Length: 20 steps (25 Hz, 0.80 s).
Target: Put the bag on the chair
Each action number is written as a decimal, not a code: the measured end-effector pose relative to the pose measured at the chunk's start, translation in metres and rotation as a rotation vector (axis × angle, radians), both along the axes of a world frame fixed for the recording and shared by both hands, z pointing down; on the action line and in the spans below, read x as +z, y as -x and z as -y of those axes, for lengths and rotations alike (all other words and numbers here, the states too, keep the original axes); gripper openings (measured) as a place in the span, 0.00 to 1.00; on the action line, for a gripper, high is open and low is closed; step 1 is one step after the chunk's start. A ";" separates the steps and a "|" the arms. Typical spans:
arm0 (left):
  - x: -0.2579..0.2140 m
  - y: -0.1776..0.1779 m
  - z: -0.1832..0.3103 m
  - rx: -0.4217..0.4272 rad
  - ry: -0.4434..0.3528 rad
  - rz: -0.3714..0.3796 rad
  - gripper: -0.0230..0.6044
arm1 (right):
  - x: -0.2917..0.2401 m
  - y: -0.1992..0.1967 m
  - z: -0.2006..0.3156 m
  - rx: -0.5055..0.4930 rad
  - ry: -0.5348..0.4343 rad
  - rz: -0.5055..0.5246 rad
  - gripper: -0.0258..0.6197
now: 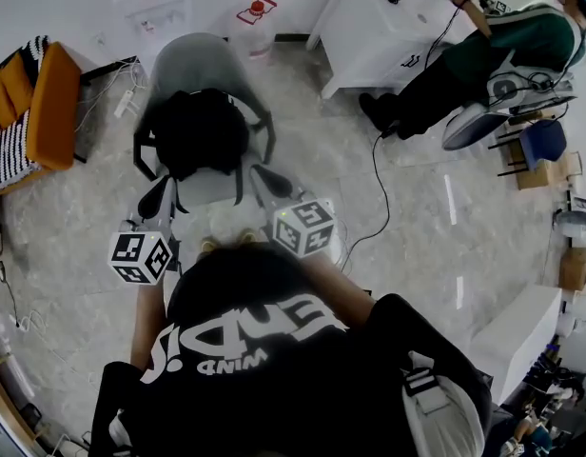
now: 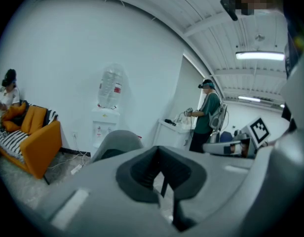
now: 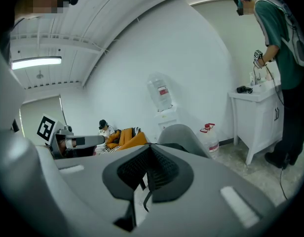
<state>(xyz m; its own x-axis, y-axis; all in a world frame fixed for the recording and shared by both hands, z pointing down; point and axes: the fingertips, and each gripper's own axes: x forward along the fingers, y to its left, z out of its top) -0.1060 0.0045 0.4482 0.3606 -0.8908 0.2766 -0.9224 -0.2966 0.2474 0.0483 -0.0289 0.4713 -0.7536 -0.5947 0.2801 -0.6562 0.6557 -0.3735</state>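
Black fabric bag (image 1: 200,131) sits on grey shell chair (image 1: 188,60); left gripper (image 2: 162,184) and right gripper (image 3: 142,181) pinch its thin straps (image 3: 144,194); I'd release once it's settled.

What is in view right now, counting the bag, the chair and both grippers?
black fabric bag: one, black, on the chair's seat
grey shell chair: one, grey, centre, just ahead of both grippers
orange sofa: one, orange with striped fabric on it, far left
white water dispenser: one, white with a clear bottle on top, at the wall behind the chair
clear water jug with red cap: one, on the floor right of the dispenser
white table: one, white, upper right
person in a green top: one, standing at the table
person on the sofa: one, seated
left gripper: one, grey, jaws shut, nothing held
right gripper: one, grey, jaws shut, nothing held
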 end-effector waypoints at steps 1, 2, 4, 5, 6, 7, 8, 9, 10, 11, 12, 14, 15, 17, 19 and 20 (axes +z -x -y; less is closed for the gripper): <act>0.001 0.001 -0.001 -0.002 0.005 0.000 0.04 | 0.000 0.001 -0.001 0.000 0.000 -0.002 0.04; 0.002 0.002 -0.002 -0.004 0.008 0.000 0.04 | 0.000 0.001 -0.003 -0.001 0.000 -0.004 0.04; 0.001 0.003 -0.003 -0.005 0.011 0.001 0.04 | -0.002 0.002 -0.004 -0.006 -0.003 -0.006 0.04; 0.001 0.004 -0.003 -0.005 0.011 0.001 0.04 | -0.003 0.003 -0.005 -0.011 -0.004 -0.007 0.04; 0.001 0.004 -0.003 -0.006 0.012 0.001 0.04 | -0.003 0.004 -0.005 -0.016 -0.004 -0.008 0.04; 0.001 0.004 -0.003 -0.007 0.014 0.000 0.04 | -0.003 0.005 -0.006 -0.018 -0.002 -0.006 0.04; 0.002 0.005 -0.004 -0.009 0.016 -0.001 0.04 | -0.003 0.007 -0.006 -0.019 0.002 -0.002 0.04; 0.002 0.006 -0.004 -0.011 0.018 -0.001 0.04 | -0.003 0.008 -0.006 -0.018 0.005 0.002 0.04; 0.003 0.006 -0.005 -0.012 0.020 -0.001 0.04 | -0.003 0.009 -0.006 -0.017 0.007 0.005 0.04; 0.003 0.007 -0.005 -0.013 0.021 -0.002 0.04 | -0.003 0.010 -0.006 -0.018 0.007 0.006 0.04; 0.003 0.007 -0.006 -0.013 0.022 -0.002 0.04 | -0.003 0.011 -0.006 -0.019 0.005 0.005 0.04; 0.004 0.007 -0.007 -0.013 0.022 -0.001 0.04 | -0.002 0.013 -0.008 -0.024 0.003 0.001 0.04; 0.004 0.007 -0.008 -0.013 0.023 -0.001 0.04 | -0.002 0.013 -0.008 -0.027 0.001 -0.002 0.04; 0.003 0.008 -0.009 -0.015 0.025 0.001 0.04 | -0.001 0.015 -0.009 -0.032 0.002 -0.005 0.04; 0.003 0.009 -0.010 -0.019 0.028 0.001 0.04 | -0.002 0.016 -0.010 -0.035 0.004 -0.004 0.04; 0.002 0.009 -0.010 -0.021 0.029 0.000 0.04 | -0.002 0.016 -0.010 -0.036 0.004 -0.005 0.04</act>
